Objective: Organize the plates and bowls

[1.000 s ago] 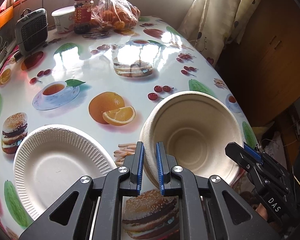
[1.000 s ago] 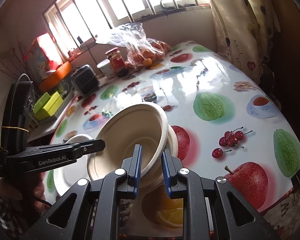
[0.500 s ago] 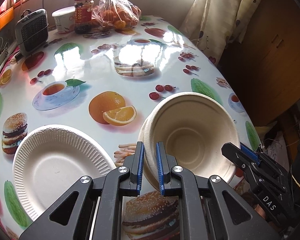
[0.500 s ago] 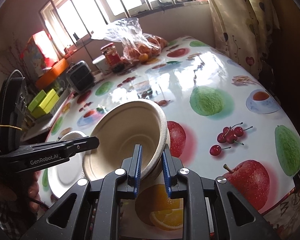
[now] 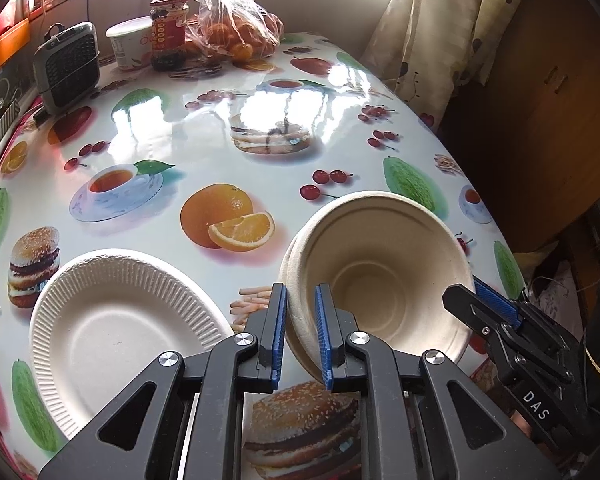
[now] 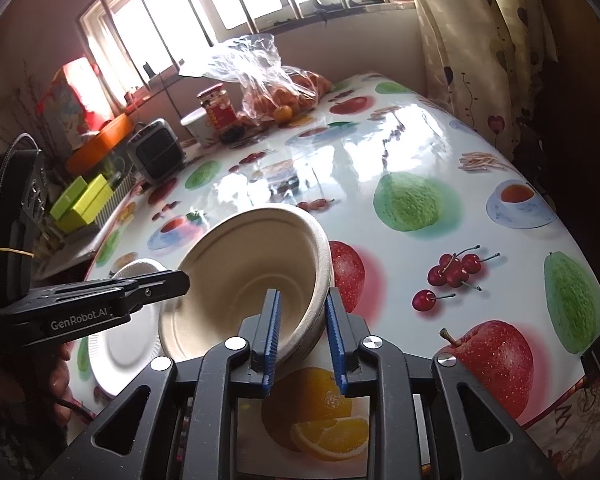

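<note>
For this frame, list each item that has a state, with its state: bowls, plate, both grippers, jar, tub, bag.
Bowls: nested pair, tilted, gripped at opposite rims.
Paper plate: flat on table, nothing in it.
Left gripper: shut on bowl rim.
Right gripper: jaws straddle the rim, gap visible.
Jar: upright, lid on.
White tub: upright, lidded.
Plastic bag: open-topped, holding oranges.
</note>
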Action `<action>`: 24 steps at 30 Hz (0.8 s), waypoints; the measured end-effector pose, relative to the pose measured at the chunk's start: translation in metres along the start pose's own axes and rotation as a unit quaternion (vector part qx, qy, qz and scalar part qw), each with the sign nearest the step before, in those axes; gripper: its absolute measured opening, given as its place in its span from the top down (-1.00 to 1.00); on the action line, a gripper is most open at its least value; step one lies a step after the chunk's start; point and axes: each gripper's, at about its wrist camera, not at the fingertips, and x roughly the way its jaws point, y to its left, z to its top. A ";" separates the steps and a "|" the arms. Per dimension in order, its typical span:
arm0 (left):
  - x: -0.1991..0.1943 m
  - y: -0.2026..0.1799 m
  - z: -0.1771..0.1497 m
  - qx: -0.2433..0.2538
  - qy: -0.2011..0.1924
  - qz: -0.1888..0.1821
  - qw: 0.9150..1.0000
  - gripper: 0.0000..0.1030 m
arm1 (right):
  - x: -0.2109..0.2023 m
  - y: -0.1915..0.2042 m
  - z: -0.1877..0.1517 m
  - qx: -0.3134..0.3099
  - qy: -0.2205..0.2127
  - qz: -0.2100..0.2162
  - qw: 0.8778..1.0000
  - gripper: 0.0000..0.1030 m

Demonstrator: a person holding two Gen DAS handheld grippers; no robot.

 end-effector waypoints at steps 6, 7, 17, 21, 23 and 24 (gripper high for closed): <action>0.004 0.003 -0.004 -0.006 0.006 0.001 1.000 0.32 | 0.000 -0.003 -0.001 0.004 0.001 0.000 1.000 0.35; 0.005 0.003 -0.004 -0.007 0.006 0.000 1.000 0.31 | 0.000 -0.005 -0.001 0.005 0.002 0.000 1.000 0.34; 0.006 0.004 -0.011 -0.013 -0.004 0.009 1.000 0.11 | 0.007 -0.017 -0.001 0.009 0.006 -0.004 1.000 -0.04; 0.005 0.003 -0.011 -0.016 -0.014 0.023 1.000 0.11 | 0.009 -0.017 0.000 -0.002 0.008 0.000 1.000 -0.06; 0.005 0.003 -0.012 -0.014 -0.017 0.031 0.999 0.11 | 0.011 -0.016 0.001 -0.013 0.010 -0.003 1.000 -0.06; 0.005 0.002 -0.012 -0.014 -0.017 0.034 0.999 0.11 | 0.012 -0.016 0.001 -0.015 0.012 -0.002 1.000 -0.06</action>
